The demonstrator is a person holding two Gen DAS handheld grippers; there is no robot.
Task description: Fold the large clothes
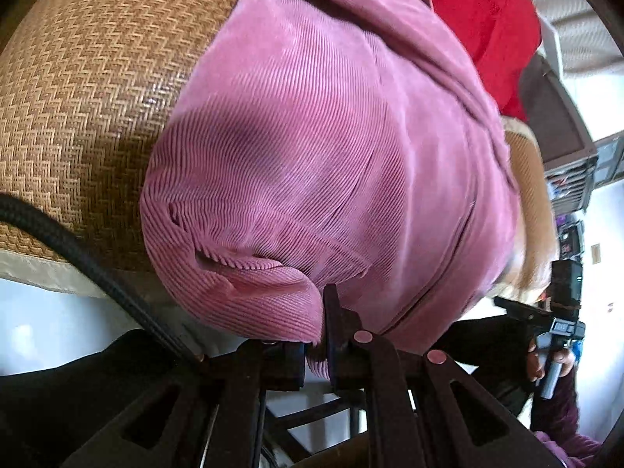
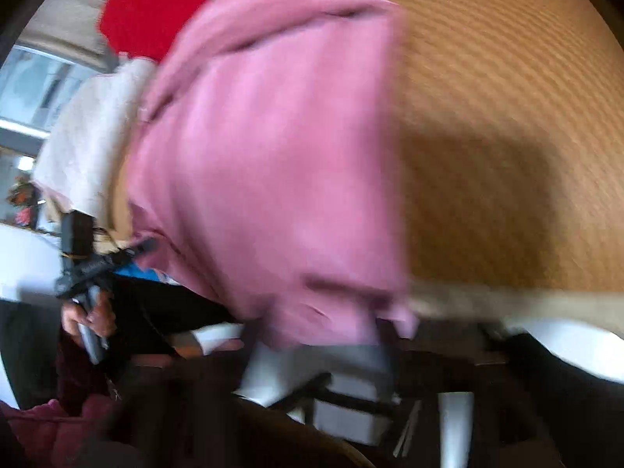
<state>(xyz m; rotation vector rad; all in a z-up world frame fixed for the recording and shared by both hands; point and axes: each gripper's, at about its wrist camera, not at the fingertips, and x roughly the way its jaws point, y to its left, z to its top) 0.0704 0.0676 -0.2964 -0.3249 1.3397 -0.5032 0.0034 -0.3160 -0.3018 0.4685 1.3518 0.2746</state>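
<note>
A pink corduroy garment [image 1: 331, 163] lies on a woven straw mat [image 1: 89, 109]. My left gripper [image 1: 316, 347] is shut on the garment's near corner, the cloth pinched between its black fingers [image 1: 335, 327]. My right gripper [image 1: 553, 323] shows in the left wrist view at the right edge, held in a hand beside the garment's other near corner; its tips are hidden. In the blurred right wrist view the pink garment [image 2: 273, 163] fills the middle, the left gripper [image 2: 85, 269] is at its left edge, and the right gripper's own fingers are smeared.
A red cloth [image 1: 460, 11] lies beyond the garment. A cream garment [image 2: 89, 140] lies beside it. The mat's pale border [image 1: 39, 269] marks the near edge, with white floor below. A black cable [image 1: 78, 249] crosses the lower left. Shelves [image 1: 577, 179] stand at the right.
</note>
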